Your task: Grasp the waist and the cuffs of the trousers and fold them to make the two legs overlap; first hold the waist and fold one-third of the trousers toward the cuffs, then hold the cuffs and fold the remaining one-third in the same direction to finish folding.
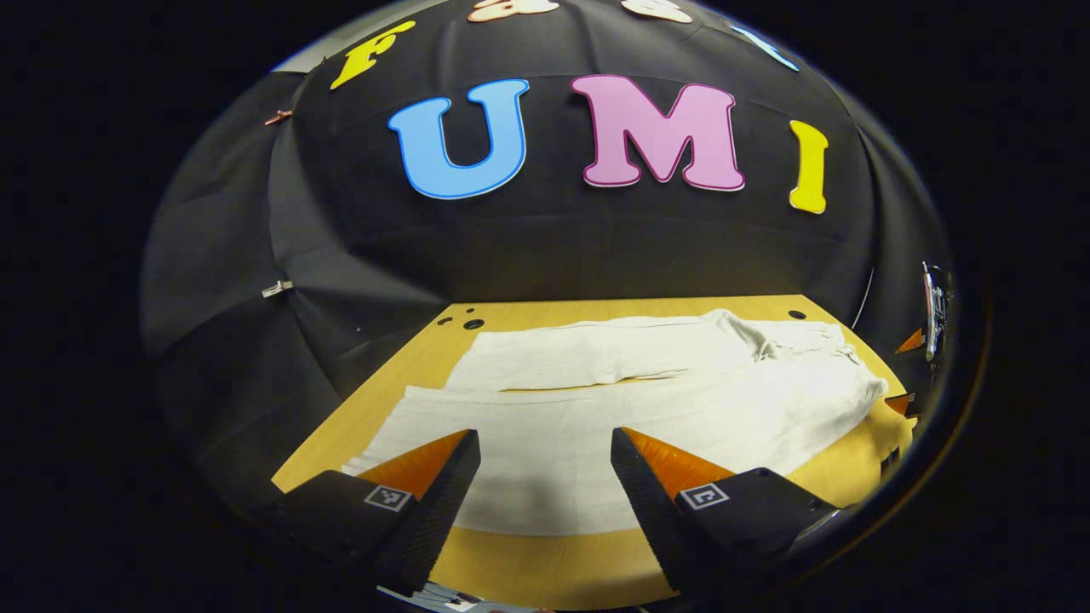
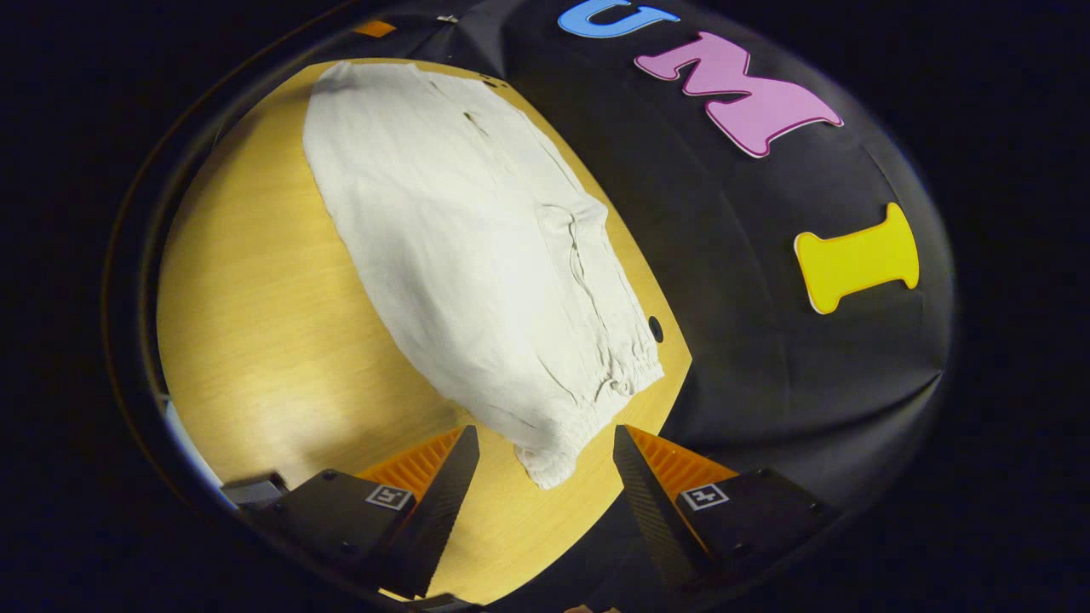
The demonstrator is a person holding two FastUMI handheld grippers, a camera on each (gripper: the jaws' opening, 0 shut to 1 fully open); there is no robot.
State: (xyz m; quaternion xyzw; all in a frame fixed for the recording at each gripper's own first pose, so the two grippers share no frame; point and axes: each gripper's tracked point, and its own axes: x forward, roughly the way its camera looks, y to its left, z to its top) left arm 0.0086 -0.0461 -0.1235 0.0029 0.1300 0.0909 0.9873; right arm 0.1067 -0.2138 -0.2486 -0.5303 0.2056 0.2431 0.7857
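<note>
— What lies on the table?

— A wooden table point(image 1: 545, 570) against the booth's black cloth wall point(image 1: 596, 247), with a pair of pale trousers point(image 1: 647, 400) spread flat across it, both legs side by side and not yet overlapped. In the left gripper view the waist point(image 1: 839, 375) sits to the right and the legs run off to the left, a thin strip of tabletop showing between them.

— And the tongs?

— The left gripper point(image 1: 545, 464) hangs with its jaws wide apart above the near leg, gripping nothing; whether its fingers touch the cloth cannot be told. The right gripper point(image 2: 545, 464) is likewise spread wide, holding nothing, the gathered corner of the waist point(image 2: 553, 455) lying between its two fingers.

— What does each view add?

— The right gripper view gives the waistband's puckered edge and its drawstring point(image 2: 617, 387) up close, plus a small dark hole point(image 2: 655, 328) in the tabletop just beside the trousers. The left gripper view gives the full length of both legs, several holes point(image 1: 464, 320) at the table's far left corner — and, at the far right edge, part of another gripper point(image 1: 932, 319).
</note>
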